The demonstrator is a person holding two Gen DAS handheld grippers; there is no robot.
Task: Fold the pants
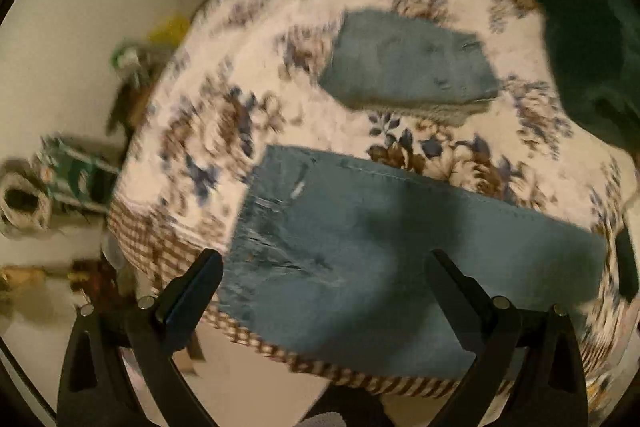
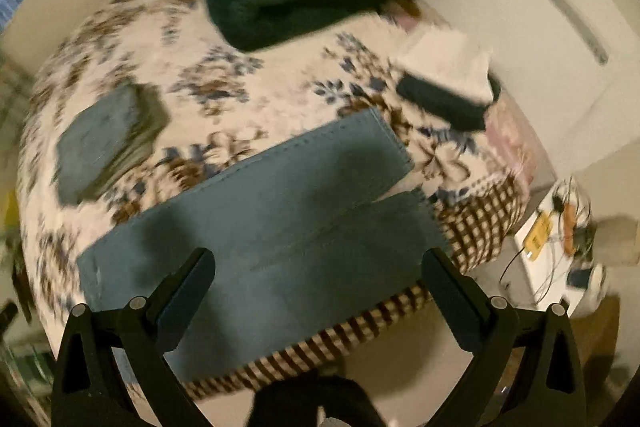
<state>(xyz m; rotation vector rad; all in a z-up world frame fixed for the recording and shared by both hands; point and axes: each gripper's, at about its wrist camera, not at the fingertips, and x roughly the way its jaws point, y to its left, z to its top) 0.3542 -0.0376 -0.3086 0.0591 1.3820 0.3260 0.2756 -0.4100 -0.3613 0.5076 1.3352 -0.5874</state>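
A bed covered by a cream spread printed with brown and blue flowers (image 1: 224, 115) and edged in brown check is seen from above against pale walls; both views are smeared by motion blur. At the far left of the left wrist view, cluttered items by the wall (image 1: 60, 183) are too blurred to be identified. The left gripper (image 1: 324, 267) is held released, its jaws spread wide with nothing between them, above the blue denim pants (image 1: 400, 247), which are laid flat along the near edge of the bed. Beyond them, well apart, a smaller folded blue denim bundle (image 1: 404, 67) is seen. A dark green folded blanket (image 1: 584, 39) is cut off by the lens rim at the right. In the right wrist view the right gripper (image 2: 318, 265) is likewise released over the pants. A low white shelf strewn with cables (image 2: 560, 239) is made out at the far right, its contents unclear.
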